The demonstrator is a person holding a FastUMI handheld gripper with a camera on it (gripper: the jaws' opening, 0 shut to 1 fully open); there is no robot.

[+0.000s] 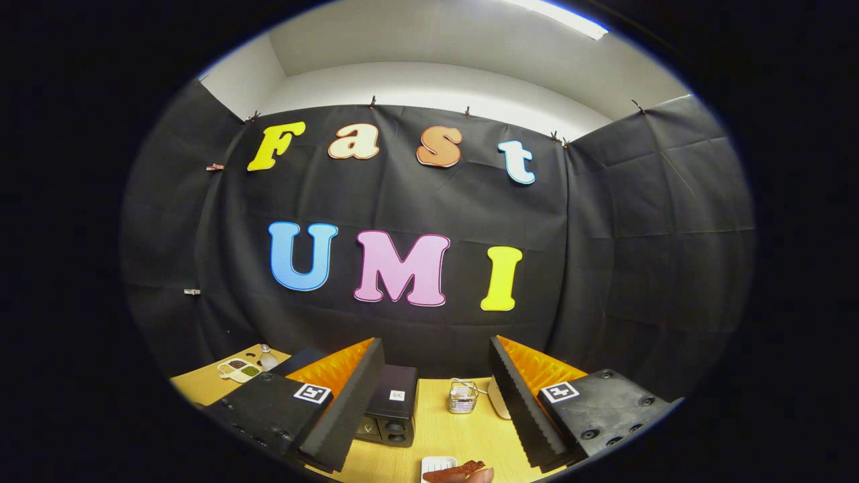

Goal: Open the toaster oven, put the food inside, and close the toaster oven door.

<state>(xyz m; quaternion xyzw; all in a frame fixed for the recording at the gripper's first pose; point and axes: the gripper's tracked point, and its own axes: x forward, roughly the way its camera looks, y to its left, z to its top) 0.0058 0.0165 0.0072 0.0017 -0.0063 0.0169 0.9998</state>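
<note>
My gripper point(436, 402) is held high above the wooden table point(443, 436), open, with nothing between its fingers. The black toaster oven point(392, 412) stands on the table just behind the left finger point(342, 402), which hides part of it; I cannot tell from here how its door stands. Below and between the fingers, at the near side of the table, a reddish-brown piece of food point(456, 471) lies by a small white dish point(437, 465), with a person's fingertip point(482, 476) touching it.
A small wire rack point(463, 396) stands on the table between the fingers, with a white object point(498, 399) beside the right finger. Far to the left sit a white sectioned tray of grains point(239, 368) and a small clear bottle point(267, 358). Black cloth walls the booth.
</note>
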